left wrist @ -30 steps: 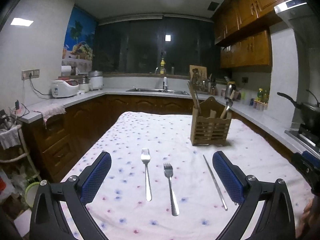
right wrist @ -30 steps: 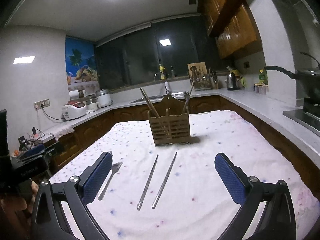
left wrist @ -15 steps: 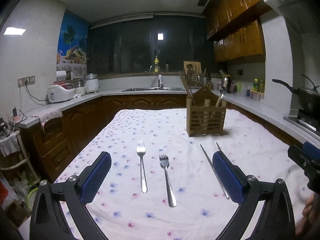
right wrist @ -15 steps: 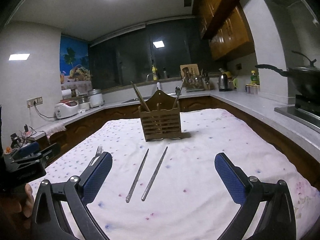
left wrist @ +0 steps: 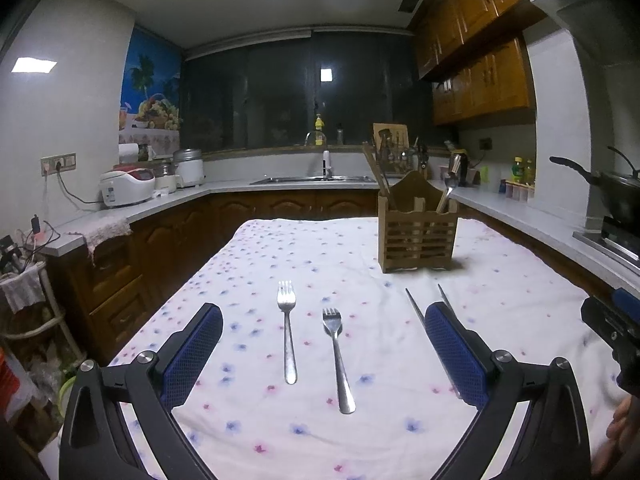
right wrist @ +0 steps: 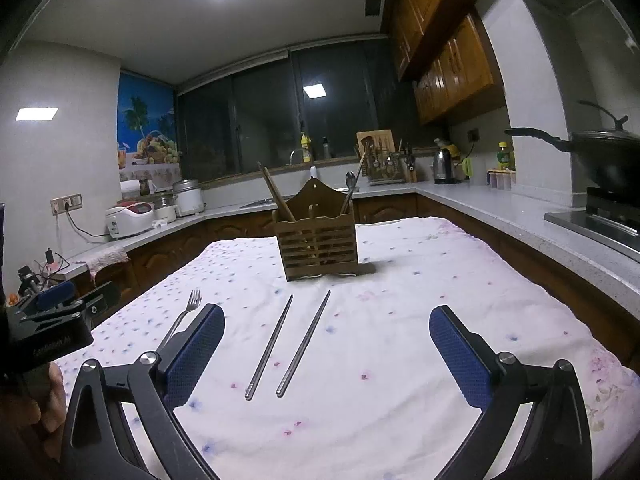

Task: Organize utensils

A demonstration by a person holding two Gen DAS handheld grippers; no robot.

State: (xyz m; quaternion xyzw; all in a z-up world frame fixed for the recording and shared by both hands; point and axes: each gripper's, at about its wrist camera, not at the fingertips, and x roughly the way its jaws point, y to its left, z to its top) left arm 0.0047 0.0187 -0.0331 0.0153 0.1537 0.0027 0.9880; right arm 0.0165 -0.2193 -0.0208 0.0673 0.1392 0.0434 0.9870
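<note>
Reaching: both claws hover above the cloth, nothing picked yet.
Left claw: jaws wide apart, empty; two forks lie side by side between its pads, tines far.
Right claw: jaws wide apart, empty; two chopsticks lie near-parallel between its pads.
Holder: stands far centre, already has sticks and a spoon.
Grip advice: take one thin handle mid-length, jaws square across it, pinch low on the cloth.
Room: clear cloth all around; table edges lie near left and right.
</note>
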